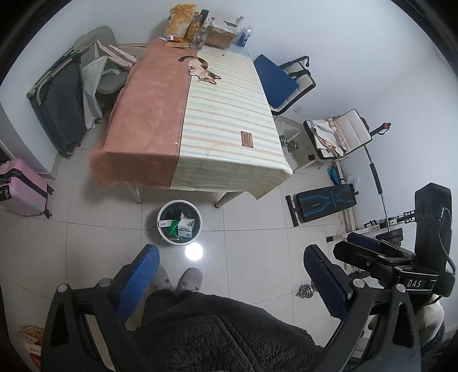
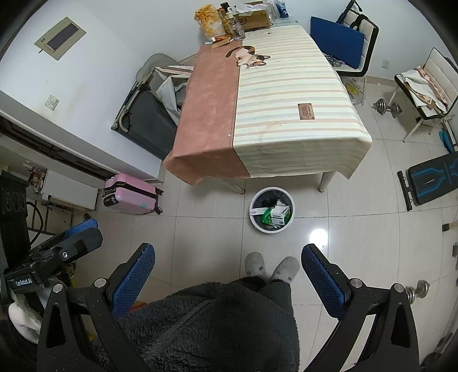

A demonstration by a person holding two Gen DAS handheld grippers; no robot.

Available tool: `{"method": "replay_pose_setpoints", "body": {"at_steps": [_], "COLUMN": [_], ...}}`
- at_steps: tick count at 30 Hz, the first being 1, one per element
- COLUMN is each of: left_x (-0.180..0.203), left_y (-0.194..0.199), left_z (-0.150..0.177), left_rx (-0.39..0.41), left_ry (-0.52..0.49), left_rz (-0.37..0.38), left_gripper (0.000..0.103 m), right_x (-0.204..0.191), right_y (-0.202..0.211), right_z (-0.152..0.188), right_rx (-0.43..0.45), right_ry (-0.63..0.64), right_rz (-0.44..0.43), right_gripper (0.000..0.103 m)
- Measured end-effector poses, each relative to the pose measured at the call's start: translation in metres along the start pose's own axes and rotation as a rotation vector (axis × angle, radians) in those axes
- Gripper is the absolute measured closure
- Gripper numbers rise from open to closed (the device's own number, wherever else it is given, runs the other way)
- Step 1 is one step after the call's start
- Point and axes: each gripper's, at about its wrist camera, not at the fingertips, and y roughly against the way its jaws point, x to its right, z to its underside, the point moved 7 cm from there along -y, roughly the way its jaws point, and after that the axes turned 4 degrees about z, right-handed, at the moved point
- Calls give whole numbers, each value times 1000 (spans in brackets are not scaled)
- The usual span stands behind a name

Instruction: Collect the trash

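Observation:
A round white trash bin (image 1: 163, 233) (image 2: 254, 221) stands on the tiled floor in front of the table, holding a white carton, a green wrapper and other scraps. My left gripper (image 1: 233, 256) hangs open high above the floor, short of the bin, with nothing between its blue pads. My right gripper (image 2: 229, 254) is open too and empty, at about the same height. Each gripper shows at the edge of the other's view. The table (image 1: 200, 114) (image 2: 272, 100) has a pink and striped cloth; its near part is bare.
Bottles, a snack bag (image 1: 179, 18) and a cardboard box (image 1: 220, 35) crowd the table's far end. A pink suitcase (image 2: 131, 193), a folded cot, chairs, a workout bench (image 1: 323, 203) and dumbbells ring the table. A person's slippers (image 2: 272, 267) and dark fleece garment fill the bottom.

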Motion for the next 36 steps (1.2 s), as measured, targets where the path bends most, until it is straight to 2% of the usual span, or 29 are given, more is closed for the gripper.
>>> {"method": "replay_pose_setpoints", "body": {"at_steps": [36], "left_x": [10], "left_y": [-7], "left_z": [5], "left_rx": [3], "left_ry": [14], "left_rz": [-12], "left_gripper": [0], "right_x": [-1], "right_y": [0], "right_z": [3], "right_rx": [-20], "right_ry": [4], "right_rz": [-6], "right_gripper": [0]}}
